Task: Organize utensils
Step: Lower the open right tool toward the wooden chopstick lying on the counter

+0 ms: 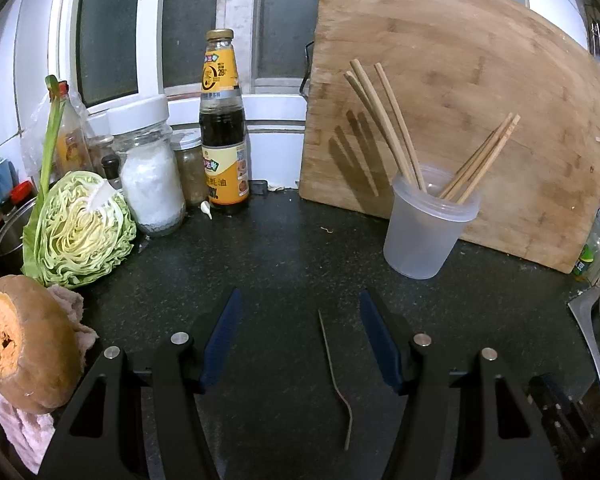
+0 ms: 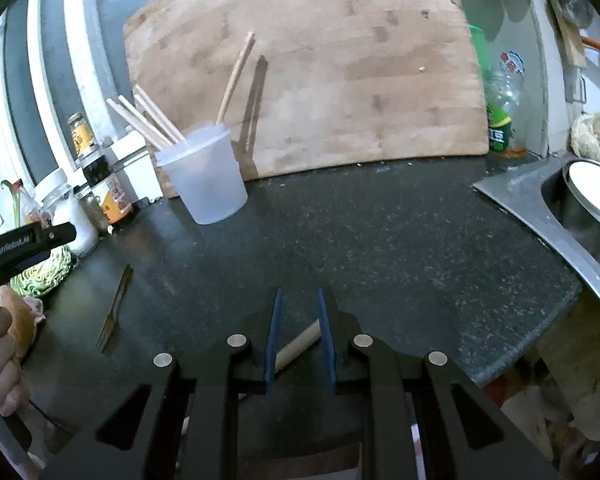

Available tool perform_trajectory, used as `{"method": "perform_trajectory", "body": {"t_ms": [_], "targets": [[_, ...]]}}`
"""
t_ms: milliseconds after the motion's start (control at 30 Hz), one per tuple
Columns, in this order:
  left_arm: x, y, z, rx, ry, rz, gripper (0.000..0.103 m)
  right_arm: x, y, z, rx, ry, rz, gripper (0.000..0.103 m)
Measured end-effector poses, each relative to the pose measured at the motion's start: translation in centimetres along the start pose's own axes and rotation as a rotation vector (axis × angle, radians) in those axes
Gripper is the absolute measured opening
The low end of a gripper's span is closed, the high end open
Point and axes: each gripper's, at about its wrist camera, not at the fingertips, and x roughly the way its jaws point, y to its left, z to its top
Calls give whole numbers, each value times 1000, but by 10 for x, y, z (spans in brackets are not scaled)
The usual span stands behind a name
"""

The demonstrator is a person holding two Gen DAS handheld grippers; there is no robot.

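A clear plastic cup (image 1: 426, 226) stands on the dark counter (image 1: 292, 248) against a wooden cutting board, with several wooden chopsticks (image 1: 384, 120) leaning in it. A thin brass-coloured fork (image 1: 334, 376) lies flat on the counter, low between the fingers of my left gripper (image 1: 300, 294), which is open and not touching it. In the right wrist view the cup (image 2: 208, 176) is at upper left and the fork (image 2: 114, 308) at left. My right gripper (image 2: 299, 292) is shut on a light wooden handle (image 2: 298, 346) that crosses slantwise between its blue pads; its far end is hidden.
A large cutting board (image 1: 460, 112) leans on the back wall. Sauce bottle (image 1: 223, 128), salt jar (image 1: 150, 172), half cabbage (image 1: 80, 232) and a cut root vegetable (image 1: 24, 344) crowd the left. A sink (image 2: 560, 208) with a bowl (image 2: 596, 192) lies right. A hand (image 2: 0, 360) holds the left gripper.
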Motion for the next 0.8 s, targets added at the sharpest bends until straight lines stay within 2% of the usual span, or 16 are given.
{"method": "perform_trajectory", "body": {"t_ms": [367,500,633,800], "targets": [[-3,-1,1,15,-8,0,60,-2,-1,3,2,-43,-1,20],[-2,-2,-1,22,2,6,60,4,6,11,-57,-108,29,20],[-8,1,-1,24,-6,23,60,14,10,23,-45,-88,116,20],[-9,7,2,9,-17,31,61,0,26,14,-127,-88,145,20]]}}
